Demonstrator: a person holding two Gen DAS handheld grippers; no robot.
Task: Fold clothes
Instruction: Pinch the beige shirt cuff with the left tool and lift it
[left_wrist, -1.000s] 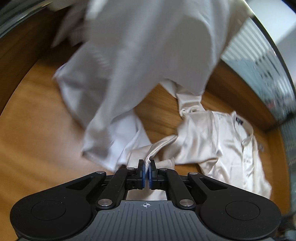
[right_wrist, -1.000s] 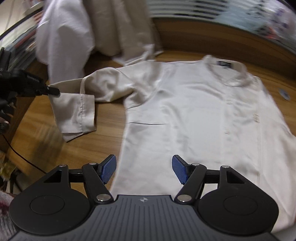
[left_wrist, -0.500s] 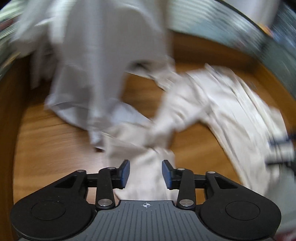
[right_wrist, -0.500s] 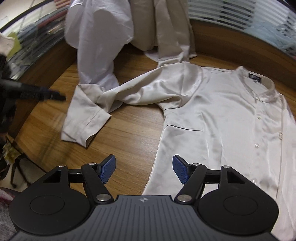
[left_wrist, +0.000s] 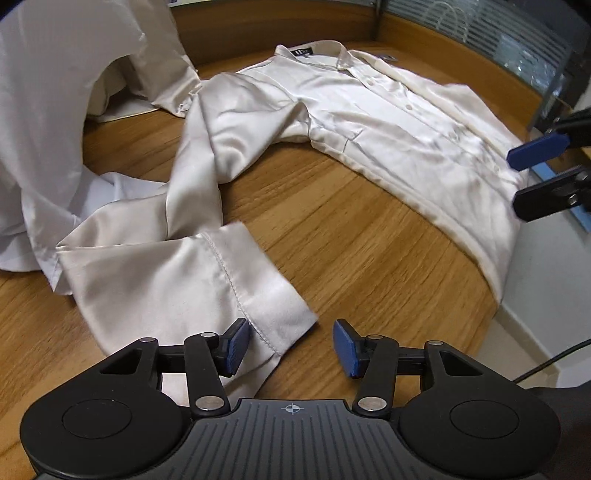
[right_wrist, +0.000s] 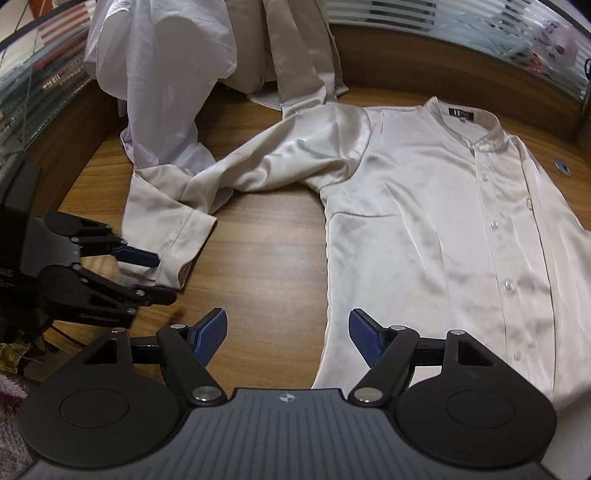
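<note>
We are seeing bare table (right_wrist: 266, 236) lying open between sleeve cuff (right_wrist: 166, 236) and shirt body (right_wrist: 424, 240); heaped clothes (right_wrist: 166, 74) are blocking the far side.

The heap of white and cream garments (right_wrist: 166, 74) behind the cream satin button-front shirt (right_wrist: 424, 221) is being cut off by the top edge. That shirt's far sleeve and hem are being cropped in the right wrist view. Its black collar label (right_wrist: 461, 113) is too small to be read.
</note>
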